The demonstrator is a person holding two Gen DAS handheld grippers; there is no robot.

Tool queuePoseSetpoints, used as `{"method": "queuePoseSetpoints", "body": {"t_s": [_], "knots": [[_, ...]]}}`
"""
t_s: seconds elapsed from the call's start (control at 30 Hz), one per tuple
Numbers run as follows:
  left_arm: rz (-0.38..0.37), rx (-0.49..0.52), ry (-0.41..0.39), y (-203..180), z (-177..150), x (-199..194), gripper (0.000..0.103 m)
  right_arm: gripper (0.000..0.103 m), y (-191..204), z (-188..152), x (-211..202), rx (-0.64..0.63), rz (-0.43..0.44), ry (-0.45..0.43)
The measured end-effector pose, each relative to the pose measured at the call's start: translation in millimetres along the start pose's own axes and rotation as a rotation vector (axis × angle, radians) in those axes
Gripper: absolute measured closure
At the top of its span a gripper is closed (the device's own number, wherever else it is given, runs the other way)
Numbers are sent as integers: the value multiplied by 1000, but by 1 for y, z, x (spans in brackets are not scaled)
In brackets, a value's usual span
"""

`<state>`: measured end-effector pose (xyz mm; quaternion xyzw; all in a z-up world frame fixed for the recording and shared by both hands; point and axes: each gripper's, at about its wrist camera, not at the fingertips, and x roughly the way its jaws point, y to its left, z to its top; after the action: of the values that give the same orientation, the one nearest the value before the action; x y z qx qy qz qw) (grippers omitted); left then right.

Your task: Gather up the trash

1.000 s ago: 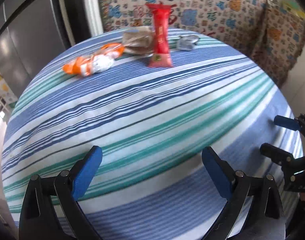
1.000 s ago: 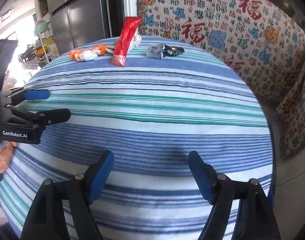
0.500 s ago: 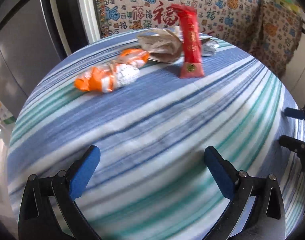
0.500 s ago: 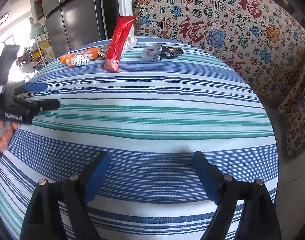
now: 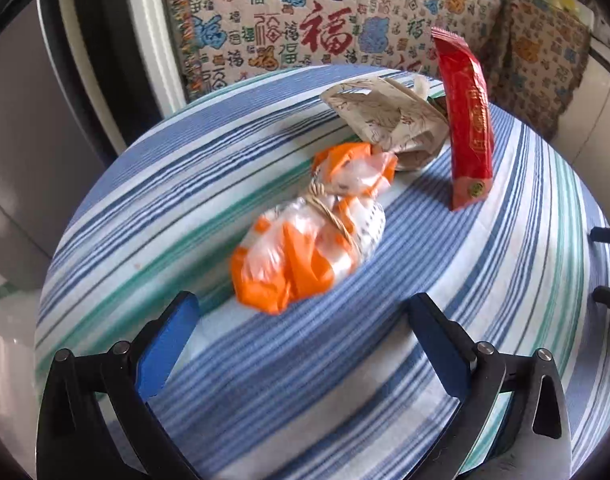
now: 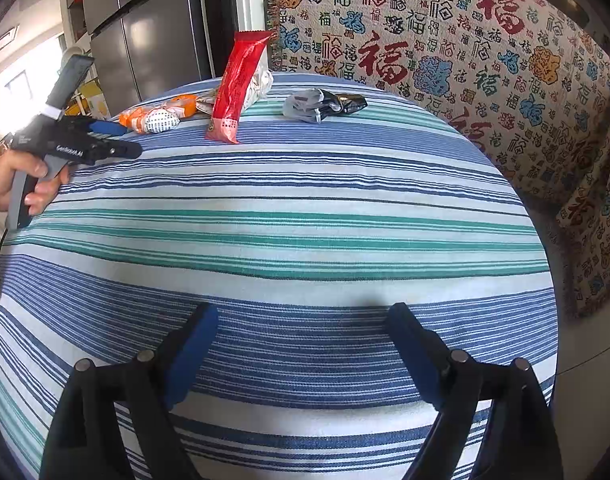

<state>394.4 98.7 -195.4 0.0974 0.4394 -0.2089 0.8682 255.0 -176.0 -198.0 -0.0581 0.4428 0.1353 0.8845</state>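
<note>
Left claw [image 5: 301,320] spread wide, nothing between its blue pads, hanging just in front of the orange-and-white plastic bag [image 5: 309,236]. Bag tied in the middle with string, lying on the striped tabletop [image 5: 525,248]. Just behind the bag, touching it, a crumpled beige paper wrapper [image 5: 389,120]. To the right of the bag, a red snack packet [image 5: 469,128] standing nearly upright, leaning against the beige wrapper. Further right of the bag, in the right wrist view, a grey-and-black crumpled wrapper [image 6: 323,103], apart from the red packet. Right claw [image 6: 303,344] well apart from the bag, over the near edge of the tabletop, its jaws opening, nothing between them. A hand [image 6: 19,182] holding the left claw's handle, beside the bag. Behind the bag, past the tabletop, a patterned cloth [image 6: 445,40] with red characters.
</note>
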Motion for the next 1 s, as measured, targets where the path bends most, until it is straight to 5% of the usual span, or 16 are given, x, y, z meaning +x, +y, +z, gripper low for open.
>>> {"method": "queuePoseSetpoints", "body": {"t_s": [0.5, 0.67, 0.87, 1.0], "knots": [[-19, 45, -11, -4, 44, 34, 1, 7, -1, 3, 4, 7, -8, 8], [-9, 30, -51, -16, 33, 23, 27, 7, -1, 3, 4, 6, -8, 8], [81, -47, -65, -45, 8, 6, 34, 7, -1, 2, 4, 6, -9, 8], [199, -259, -56, -52, -30, -20, 33, 7, -3, 1, 3, 10, -2, 6]]}}
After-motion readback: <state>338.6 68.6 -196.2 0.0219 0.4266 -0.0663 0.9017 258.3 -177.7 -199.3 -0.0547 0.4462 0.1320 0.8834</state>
